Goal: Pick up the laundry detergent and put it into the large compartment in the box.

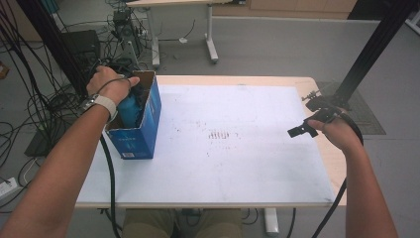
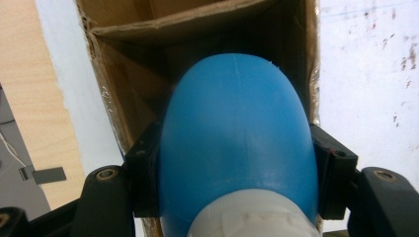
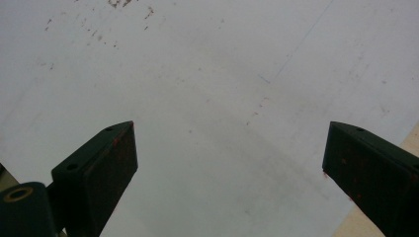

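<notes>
In the high view, the left claw [image 1: 130, 96] is reaching down into an open blue cardboard box [image 1: 148, 130] standing at the left edge of the white tabletop [image 1: 237, 163], with a blue bottle [image 1: 130, 110] inside it. The right claw [image 1: 303, 130] is hovering at the far right.

In the left gripper view, the left claw [image 2: 237, 168] is clamping the blue bottle [image 2: 237, 143] between its pads, over the box [image 2: 123, 54].

In the right gripper view, the right claw [image 3: 230, 163] is standing wide apart above the bare tabletop [image 3: 222, 74], holding nothing.
</notes>
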`<action>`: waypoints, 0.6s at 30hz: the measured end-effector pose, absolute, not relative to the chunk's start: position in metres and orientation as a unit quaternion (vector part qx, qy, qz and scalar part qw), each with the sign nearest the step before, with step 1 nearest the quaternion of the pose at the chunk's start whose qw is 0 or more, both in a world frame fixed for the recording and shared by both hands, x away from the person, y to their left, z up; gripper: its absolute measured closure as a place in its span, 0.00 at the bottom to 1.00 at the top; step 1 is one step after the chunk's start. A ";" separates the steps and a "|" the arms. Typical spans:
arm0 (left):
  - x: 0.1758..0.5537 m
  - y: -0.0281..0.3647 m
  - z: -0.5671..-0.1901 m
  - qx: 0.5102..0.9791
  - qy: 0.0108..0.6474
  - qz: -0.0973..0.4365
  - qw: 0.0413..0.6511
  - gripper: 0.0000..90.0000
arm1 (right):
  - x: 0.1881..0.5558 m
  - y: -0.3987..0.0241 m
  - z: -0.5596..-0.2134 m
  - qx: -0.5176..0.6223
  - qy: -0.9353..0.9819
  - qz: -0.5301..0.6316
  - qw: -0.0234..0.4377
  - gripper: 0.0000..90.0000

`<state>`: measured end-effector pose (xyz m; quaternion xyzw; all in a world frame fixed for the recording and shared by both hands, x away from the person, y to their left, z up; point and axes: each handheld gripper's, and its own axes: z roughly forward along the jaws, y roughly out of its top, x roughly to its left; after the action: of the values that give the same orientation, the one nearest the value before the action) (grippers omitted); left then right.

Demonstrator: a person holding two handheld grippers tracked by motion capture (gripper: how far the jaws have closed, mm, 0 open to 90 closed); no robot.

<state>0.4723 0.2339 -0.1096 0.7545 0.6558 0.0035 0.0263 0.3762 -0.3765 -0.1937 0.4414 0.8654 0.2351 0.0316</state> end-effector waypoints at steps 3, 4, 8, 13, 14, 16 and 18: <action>0.472 0.233 -0.114 0.755 0.655 0.007 0.024 0.42 | 0.376 -0.377 -0.194 0.443 0.865 0.235 0.031 0.07; 0.473 0.232 -0.115 0.755 0.655 0.006 0.021 0.42 | 0.376 -0.378 -0.195 0.443 0.865 0.234 0.031 0.07; 0.474 0.230 -0.120 0.757 0.653 0.007 0.017 0.42 | 0.375 -0.378 -0.196 0.445 0.864 0.233 0.030 0.07; 0.475 0.230 -0.127 0.758 0.652 0.001 0.019 0.42 | 0.375 -0.379 -0.197 0.445 0.864 0.234 0.029 0.07; 0.475 0.230 -0.128 0.758 0.652 0.000 0.018 0.42 | 0.375 -0.379 -0.197 0.445 0.864 0.234 0.029 0.07; 0.476 0.229 -0.131 0.760 0.650 0.000 0.015 0.42 | 0.375 -0.380 -0.197 0.445 0.864 0.234 0.029 0.07; 0.475 0.229 -0.133 0.761 0.648 0.005 0.015 0.42 | 0.374 -0.380 -0.197 0.446 0.863 0.234 0.029 0.07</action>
<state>0.4749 0.2286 -0.1334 0.7614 0.6481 0.0050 0.0145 0.3740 -0.3800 -0.1974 0.4459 0.8634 0.2342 0.0295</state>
